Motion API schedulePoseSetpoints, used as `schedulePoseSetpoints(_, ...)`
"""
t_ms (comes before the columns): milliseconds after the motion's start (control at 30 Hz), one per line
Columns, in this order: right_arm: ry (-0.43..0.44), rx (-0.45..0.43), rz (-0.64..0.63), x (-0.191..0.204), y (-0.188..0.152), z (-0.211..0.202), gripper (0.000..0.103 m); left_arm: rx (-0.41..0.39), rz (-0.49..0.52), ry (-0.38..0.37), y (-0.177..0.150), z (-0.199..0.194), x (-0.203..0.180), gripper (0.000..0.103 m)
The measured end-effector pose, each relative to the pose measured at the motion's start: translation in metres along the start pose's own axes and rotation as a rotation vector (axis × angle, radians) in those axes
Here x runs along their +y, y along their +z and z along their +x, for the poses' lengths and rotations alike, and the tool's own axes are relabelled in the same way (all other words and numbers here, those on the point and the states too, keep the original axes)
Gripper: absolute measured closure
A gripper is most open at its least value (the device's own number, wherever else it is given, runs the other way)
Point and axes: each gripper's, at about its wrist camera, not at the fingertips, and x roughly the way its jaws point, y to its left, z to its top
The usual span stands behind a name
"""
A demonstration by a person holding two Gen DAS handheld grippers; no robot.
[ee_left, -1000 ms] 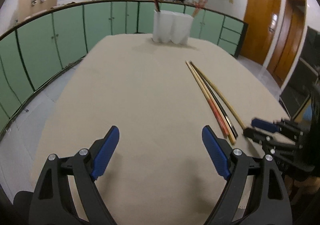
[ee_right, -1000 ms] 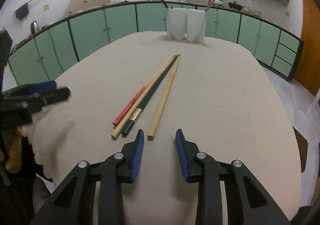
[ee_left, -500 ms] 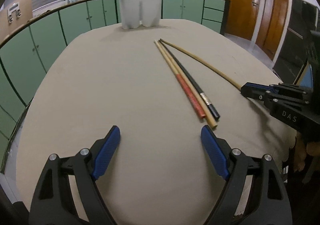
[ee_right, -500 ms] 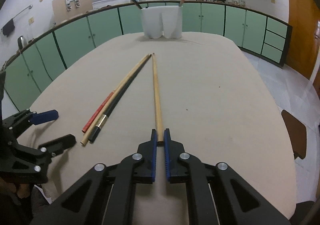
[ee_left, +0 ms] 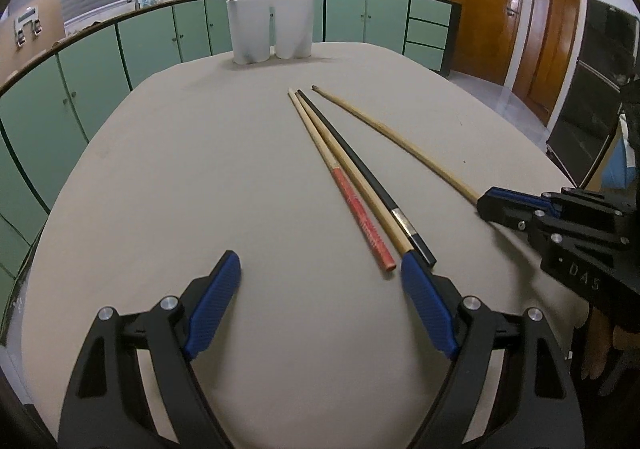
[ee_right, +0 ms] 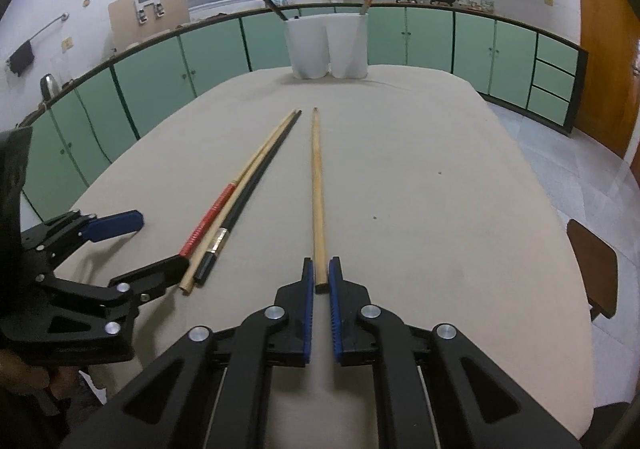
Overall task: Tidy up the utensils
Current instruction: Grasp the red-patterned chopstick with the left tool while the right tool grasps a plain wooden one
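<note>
The right claw (ee_right: 318, 276) is clamping the near end of the bamboo chopstick (ee_right: 317, 185). The left claw (ee_left: 320, 269) is standing apart, with three chopsticks (ee_left: 352, 185) lying just beyond its right fingertip.

- Left gripper (ee_left: 320, 273) — two matte black fingers built as open triangular frames, each tipped with a ribbed blue pad (ee_left: 212, 309).
- Round silver screw heads (ee_left: 169, 303) sit at the finger joints, two to a side.
- Right gripper (ee_right: 318, 281) — the same black frame, with blue pads on the inner faces and silver screws (ee_right: 275, 312) at the pivots.
- Seen from the left wrist camera, the right gripper's body bears raised lettering (ee_left: 585, 276) reading "DAS" or "DA5".
</note>
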Motion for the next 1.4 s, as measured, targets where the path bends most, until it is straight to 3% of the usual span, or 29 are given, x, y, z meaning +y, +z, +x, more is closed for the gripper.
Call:
schedulePoseSetpoints(67,-0.002,-0.002,-0.003,0.002,0.001,0.002,0.092,-0.006,-0.002,0.019,0.000,0.000,0.000,0.030)
schedulePoseSetpoints(267,-0.047,-0.013,0.006,0.006,-0.001,0.004,0.093,-0.030,-0.058,0.035,0.000,-0.002,0.011,0.064)
schedulePoseSetpoints(333,-0.083,-0.025,0.006,0.009,-0.002,0.004,0.095,-0.037,-0.079,0.046,0.000,-0.003,0.016,0.086)
schedulePoseSetpoints(400,-0.126,-0.037,0.026,0.009,-0.005,0.001,0.095,-0.046,-0.103,0.063,-0.001,-0.004,0.022,0.097)
schedulePoseSetpoints(533,-0.175,-0.042,0.089,-0.003,-0.006,-0.002,0.095,-0.063,-0.149,0.133,-0.005,-0.010,0.036,0.098)
schedulePoseSetpoints(667,-0.146,-0.032,0.100,-0.007,-0.006,-0.004,0.093,-0.046,-0.121,0.140,-0.007,-0.014,0.036,0.095)
schedulePoseSetpoints(767,-0.119,-0.029,0.075,-0.002,-0.009,-0.006,0.091,-0.049,-0.082,0.149,-0.008,-0.015,0.035,0.080)
schedulePoseSetpoints(833,-0.116,-0.029,0.080,-0.003,-0.010,-0.007,0.091,-0.046,-0.092,0.146,-0.007,-0.013,0.041,0.078)
schedulePoseSetpoints(900,-0.115,-0.030,0.082,-0.005,-0.010,-0.007,0.091,-0.046,-0.106,0.143,-0.005,-0.011,0.046,0.081)
schedulePoseSetpoints(967,-0.116,-0.027,0.078,-0.005,-0.009,-0.006,0.091,-0.041,-0.114,0.120,-0.004,-0.010,0.048,0.098)
schedulePoseSetpoints(1167,-0.111,-0.021,0.088,-0.007,-0.002,-0.011,0.096,-0.001,-0.140,0.085,0.001,-0.021,0.045,0.098)
schedulePoseSetpoints(1400,-0.091,-0.091,0.075,-0.004,0.023,-0.054,0.096,-0.003,-0.184,0.085,0.033,-0.060,0.046,0.098)
